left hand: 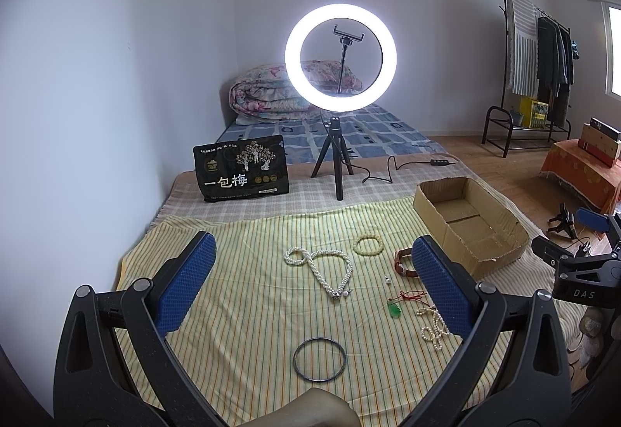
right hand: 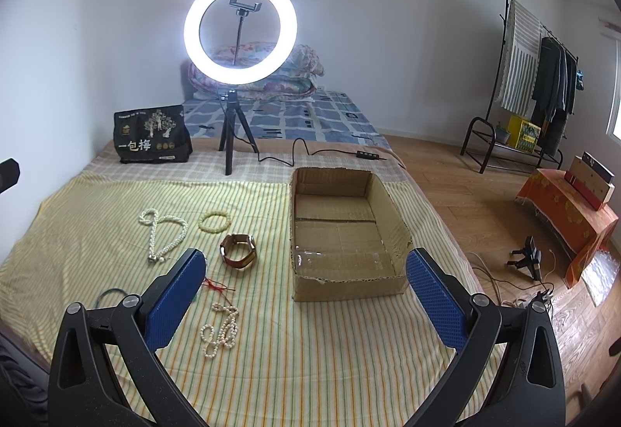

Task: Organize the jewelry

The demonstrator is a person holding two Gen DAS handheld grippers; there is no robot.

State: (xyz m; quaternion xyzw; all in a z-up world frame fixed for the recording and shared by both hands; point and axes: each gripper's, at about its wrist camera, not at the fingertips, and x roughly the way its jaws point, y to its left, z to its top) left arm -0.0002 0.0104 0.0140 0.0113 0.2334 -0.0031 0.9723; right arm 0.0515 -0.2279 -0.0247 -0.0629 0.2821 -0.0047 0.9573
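Jewelry lies on a yellow striped cloth (left hand: 240, 295). A long pearl necklace (left hand: 322, 269), a yellow bead bracelet (left hand: 368, 245), a brown leather watch (right hand: 237, 250), a green pendant on red cord (left hand: 396, 308), a small pearl strand (right hand: 221, 326) and a dark metal bangle (left hand: 319, 360) are all there. An open cardboard box (right hand: 349, 285) stands at the right of the cloth, empty. My left gripper (left hand: 310, 291) is open above the jewelry. My right gripper (right hand: 306, 295) is open in front of the box's near wall. Neither holds anything.
A lit ring light on a tripod (left hand: 340, 159) stands behind the cloth, its cable (right hand: 295, 151) trailing right. A black snack bag (left hand: 241, 167) stands at the back left. Wooden floor (right hand: 485, 217), a clothes rack (right hand: 543, 85) and an orange-covered stand (right hand: 570, 217) are to the right.
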